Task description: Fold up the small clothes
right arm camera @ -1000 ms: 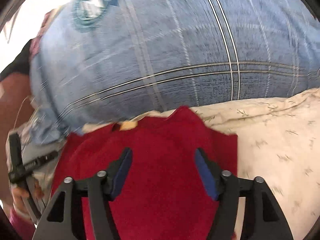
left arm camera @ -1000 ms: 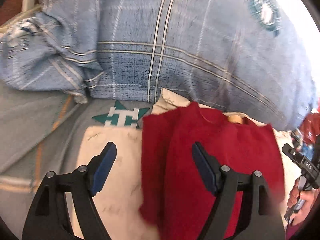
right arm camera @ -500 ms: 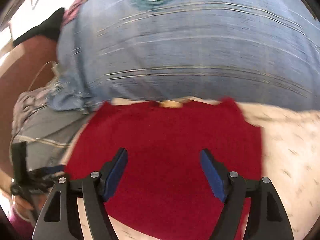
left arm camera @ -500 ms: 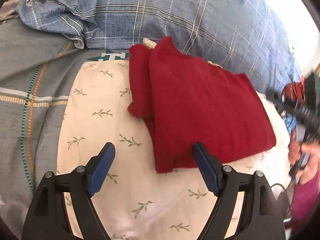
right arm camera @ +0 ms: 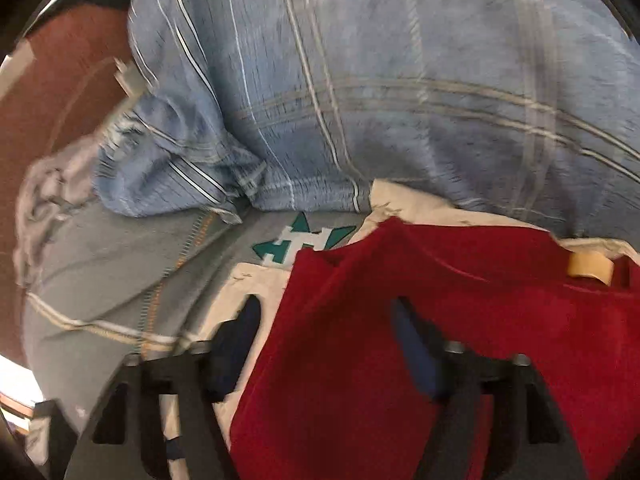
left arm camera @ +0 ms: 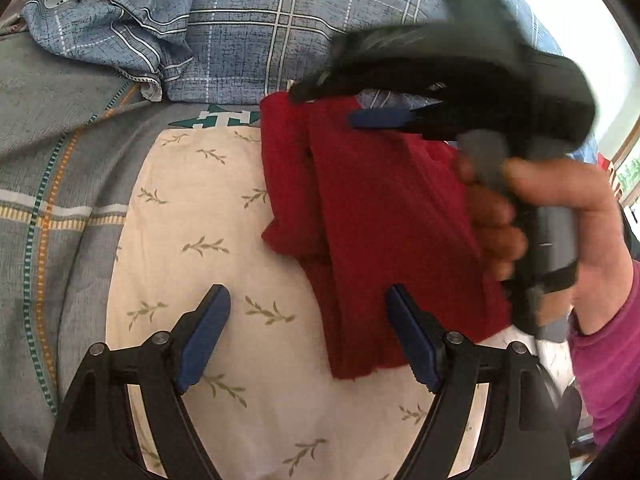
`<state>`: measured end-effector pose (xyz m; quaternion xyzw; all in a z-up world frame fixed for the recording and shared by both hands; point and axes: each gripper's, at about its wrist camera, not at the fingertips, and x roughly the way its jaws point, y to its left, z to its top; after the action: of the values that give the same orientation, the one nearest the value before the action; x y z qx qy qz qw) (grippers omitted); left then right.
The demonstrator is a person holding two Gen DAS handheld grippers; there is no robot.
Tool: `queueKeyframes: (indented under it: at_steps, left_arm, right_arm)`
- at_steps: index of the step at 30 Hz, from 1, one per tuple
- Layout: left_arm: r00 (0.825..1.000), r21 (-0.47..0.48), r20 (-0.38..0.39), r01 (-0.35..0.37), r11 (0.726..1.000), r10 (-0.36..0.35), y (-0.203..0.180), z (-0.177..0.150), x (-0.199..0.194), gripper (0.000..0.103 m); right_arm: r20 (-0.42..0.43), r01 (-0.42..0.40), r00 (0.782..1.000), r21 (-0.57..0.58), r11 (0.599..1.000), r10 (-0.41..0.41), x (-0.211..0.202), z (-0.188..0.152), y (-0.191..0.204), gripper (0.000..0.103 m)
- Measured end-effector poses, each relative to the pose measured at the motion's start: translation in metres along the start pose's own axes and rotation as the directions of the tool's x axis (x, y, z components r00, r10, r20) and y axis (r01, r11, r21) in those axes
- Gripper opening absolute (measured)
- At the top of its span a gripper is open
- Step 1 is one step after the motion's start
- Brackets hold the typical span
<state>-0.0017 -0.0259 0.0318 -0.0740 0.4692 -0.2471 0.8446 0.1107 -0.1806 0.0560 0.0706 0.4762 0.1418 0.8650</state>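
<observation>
A folded red garment [left arm camera: 384, 216] lies on a cream cloth with a leaf print [left arm camera: 200, 208]. My left gripper [left arm camera: 308, 334] is open and empty, low in the view, near the garment's near-left corner. My right gripper [left arm camera: 340, 108] reaches in from the right above the garment's far edge; it looks open, with one blue pad visible. In the right wrist view the red garment [right arm camera: 500, 340] fills the lower right, with a tan label [right arm camera: 590, 266] at its collar. My right gripper [right arm camera: 324, 344] is open over the garment's left edge, blurred by motion.
A large blue plaid pillow [left arm camera: 248, 28] lies behind the garment and also shows in the right wrist view [right arm camera: 400, 80]. A grey striped blanket [left arm camera: 52, 184] covers the left. A hand in a pink sleeve [left arm camera: 600, 340] holds the right gripper.
My right gripper has swung left across the garment to its far-left part. My left gripper has pulled back slightly toward the near edge. The garment lies as before.
</observation>
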Motion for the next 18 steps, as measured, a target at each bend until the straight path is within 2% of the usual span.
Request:
queueKeyframes:
  at_steps: [1, 2, 8, 11, 13, 14, 16, 18]
  left_arm:
    - [1.000, -0.006, 0.001, 0.003, 1.000, -0.003, 0.001, 0.001, 0.001, 0.080]
    - [1.000, -0.017, 0.002, 0.008, 1.000, -0.008, 0.003, 0.002, 0.000, 0.080]
    - [1.000, -0.058, 0.009, 0.010, 0.998, -0.009, 0.011, 0.010, 0.001, 0.080]
    - [1.000, -0.071, 0.010, 0.005, 0.997, -0.004, 0.013, 0.011, 0.003, 0.080]
    - [1.000, -0.062, 0.011, -0.002, 0.998, 0.003, 0.011, 0.011, 0.003, 0.080]
    - [1.000, -0.058, 0.012, -0.005, 0.998, 0.006, 0.011, 0.010, 0.003, 0.080]
    - [1.000, -0.057, 0.013, -0.007, 0.998, 0.008, 0.010, 0.010, 0.003, 0.081]
    - [1.000, -0.055, 0.014, -0.009, 0.998, 0.010, 0.009, 0.009, 0.002, 0.081]
  right_arm:
    - [-0.014, 0.048, 0.999, -0.022, 0.999, -0.048, 0.009, 0.002, 0.003, 0.016]
    - [-0.019, 0.087, 0.996, -0.038, 0.995, -0.088, 0.015, 0.004, 0.002, 0.009]
    - [0.049, -0.002, 0.999, 0.003, 1.000, 0.002, 0.010, 0.013, -0.003, 0.005]
    - [0.014, 0.012, 1.000, 0.036, 0.999, -0.013, 0.035, 0.017, -0.005, 0.004]
    - [0.001, -0.008, 1.000, 0.053, 0.999, 0.007, 0.041, 0.015, -0.007, 0.007]
    - [0.022, -0.024, 1.000, 0.067, 0.997, 0.023, 0.035, 0.012, -0.009, 0.010]
    - [0.038, -0.054, 0.998, 0.071, 0.996, 0.051, 0.024, 0.007, -0.009, 0.025]
    - [0.056, -0.077, 0.996, 0.047, 0.996, 0.074, 0.005, -0.001, -0.007, 0.050]
